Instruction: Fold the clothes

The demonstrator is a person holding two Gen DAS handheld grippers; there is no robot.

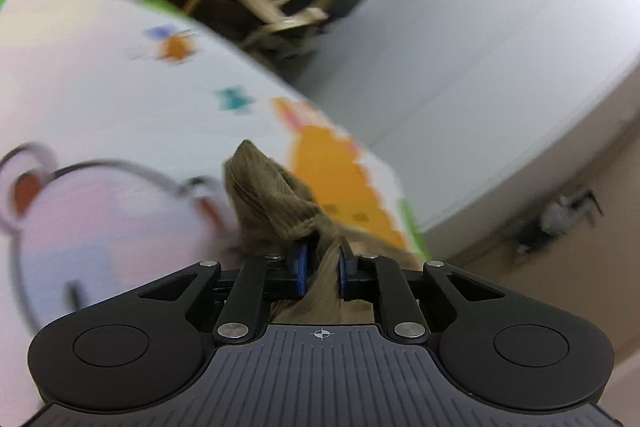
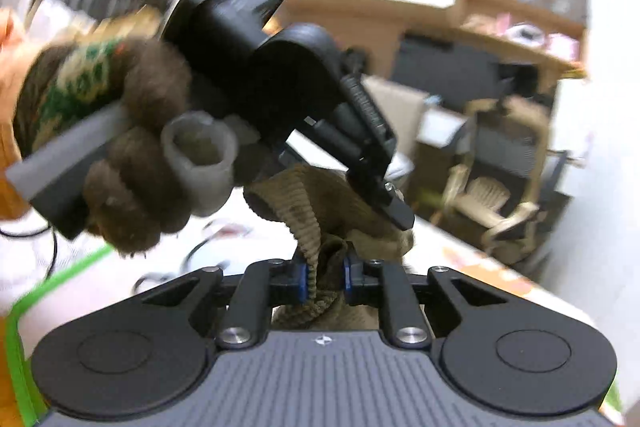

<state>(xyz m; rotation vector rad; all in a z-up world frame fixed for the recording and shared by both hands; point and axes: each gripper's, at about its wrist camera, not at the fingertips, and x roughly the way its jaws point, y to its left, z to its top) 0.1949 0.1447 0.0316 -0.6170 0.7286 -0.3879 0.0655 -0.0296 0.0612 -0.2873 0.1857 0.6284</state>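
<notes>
1. Corduroy garment [image 1: 276,203] is being held up off the cartoon-print mat [image 1: 120,99] just ahead of both grippers; a fold looks to be under way; next it needs laying flat, edges matched.
2. Left gripper [image 1: 322,273] is pinching the tan cloth, jaws nearly closed; right gripper [image 2: 325,277] is clamping another bunch likewise; the gloved hand [image 2: 132,155] is carrying the left tool just ahead.

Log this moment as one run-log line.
left tongs: shut on corduroy garment | right tongs: shut on corduroy garment | garment: lifted above cartoon mat | view: motion-blurred
</notes>
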